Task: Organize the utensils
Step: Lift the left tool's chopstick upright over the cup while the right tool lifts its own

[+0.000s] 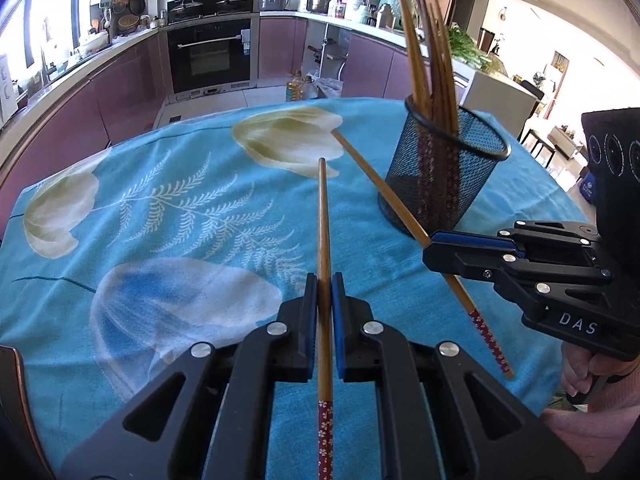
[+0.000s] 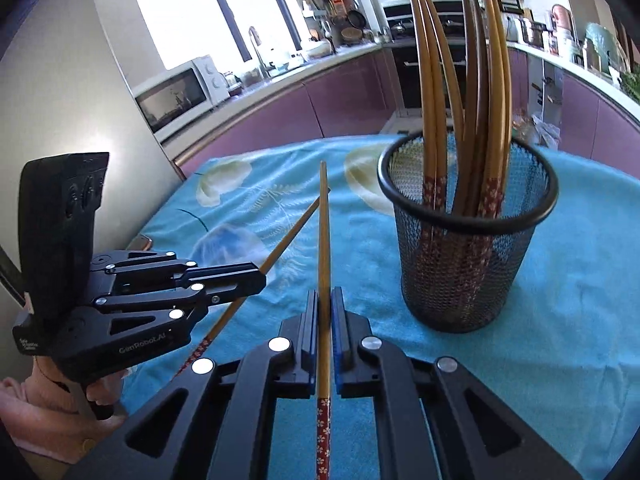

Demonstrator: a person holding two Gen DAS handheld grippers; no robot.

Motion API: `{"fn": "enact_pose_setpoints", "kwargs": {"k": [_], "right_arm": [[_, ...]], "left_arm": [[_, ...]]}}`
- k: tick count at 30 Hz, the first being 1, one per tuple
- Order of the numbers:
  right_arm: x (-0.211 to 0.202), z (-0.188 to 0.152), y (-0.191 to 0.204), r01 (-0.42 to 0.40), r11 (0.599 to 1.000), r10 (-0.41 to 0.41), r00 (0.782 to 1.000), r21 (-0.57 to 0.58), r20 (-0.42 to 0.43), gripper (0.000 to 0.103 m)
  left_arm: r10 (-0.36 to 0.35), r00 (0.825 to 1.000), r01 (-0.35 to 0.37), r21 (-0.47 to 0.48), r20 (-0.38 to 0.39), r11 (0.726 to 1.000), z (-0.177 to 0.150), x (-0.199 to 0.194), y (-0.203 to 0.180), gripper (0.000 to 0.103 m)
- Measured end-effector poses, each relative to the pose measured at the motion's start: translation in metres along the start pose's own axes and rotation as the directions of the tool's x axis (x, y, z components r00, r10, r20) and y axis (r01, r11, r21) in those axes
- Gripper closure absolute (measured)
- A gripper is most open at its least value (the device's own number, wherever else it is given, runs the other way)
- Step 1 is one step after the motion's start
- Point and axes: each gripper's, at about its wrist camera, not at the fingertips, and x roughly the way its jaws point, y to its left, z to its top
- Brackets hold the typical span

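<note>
Currently each claw, left claw (image 1: 324,292) and right claw (image 2: 325,308), is gripping one chopstick above the worktop (image 1: 180,216); several are already standing in the mesh cup (image 2: 468,248), these two remaining

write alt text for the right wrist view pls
The right gripper holds one wooden chopstick between its fingers, above a blue floral tablecloth. A black mesh cup of chopsticks stands to the right; the left gripper holds another chopstick.
</note>
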Motion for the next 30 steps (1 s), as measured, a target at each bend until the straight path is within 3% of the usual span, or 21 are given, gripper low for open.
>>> {"fn": "enact_pose_setpoints", "kwargs": {"k": [8,16,30], "right_arm": [[-0.034,0.007,0.008,-0.009,0.999,0.013,0.994,-0.038,0.107,0.098],[-0.06,0.015,0.003,0.002,0.999,0.004,0.983,-0.033,0.185,0.098],[-0.083,0.02,0.0,0.022,0.999,-0.01,0.968,-0.046,0.253,0.098]], "left_arm": [[-0.1,0.992,0.101,-0.007,0.078,0.995,0.012,-0.03,-0.006,0.095],[-0.192,0.968,0.196,-0.013,0.162,0.98,0.024,-0.06,-0.009,0.095],[-0.23,0.929,0.248,-0.028,0.288,0.968,0.034,-0.079,-0.009,0.095]]}}
